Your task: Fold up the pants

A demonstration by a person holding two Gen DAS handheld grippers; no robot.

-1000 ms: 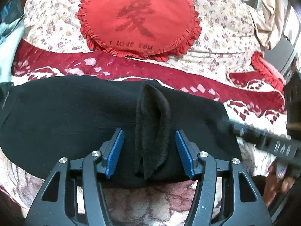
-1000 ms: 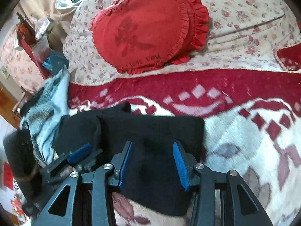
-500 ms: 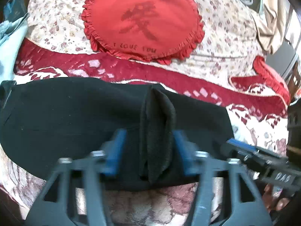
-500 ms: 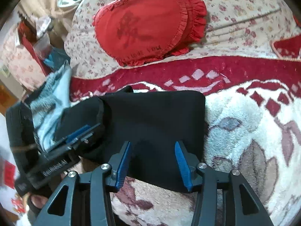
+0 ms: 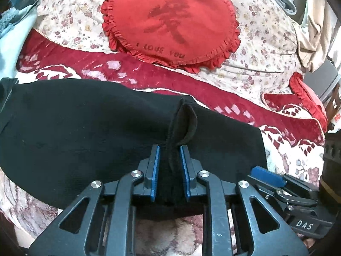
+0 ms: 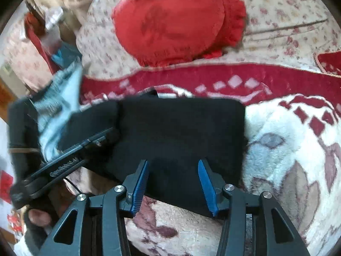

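Black pants (image 5: 85,132) lie folded across a red and cream blanket on the bed. A raised fold of the pants (image 5: 181,125) stands up at their near edge. My left gripper (image 5: 169,160) is shut on this fold, its blue pads pressing it from both sides. My right gripper (image 6: 172,175) is open over the near edge of the pants (image 6: 181,128), at their right end, with nothing between its fingers. The right gripper also shows in the left wrist view (image 5: 277,183), and the left gripper shows at the left of the right wrist view (image 6: 70,157).
A red heart-shaped cushion (image 5: 170,21) lies on the floral bedding (image 5: 266,49) beyond the pants. A second red cushion (image 5: 302,98) sits at the right. Light blue and grey clothes (image 6: 57,98) are piled at the left. The blanket (image 6: 287,149) extends to the right.
My left gripper has closed on the raised fold of the pants. My right gripper has pulled back slightly toward the near edge, staying open.
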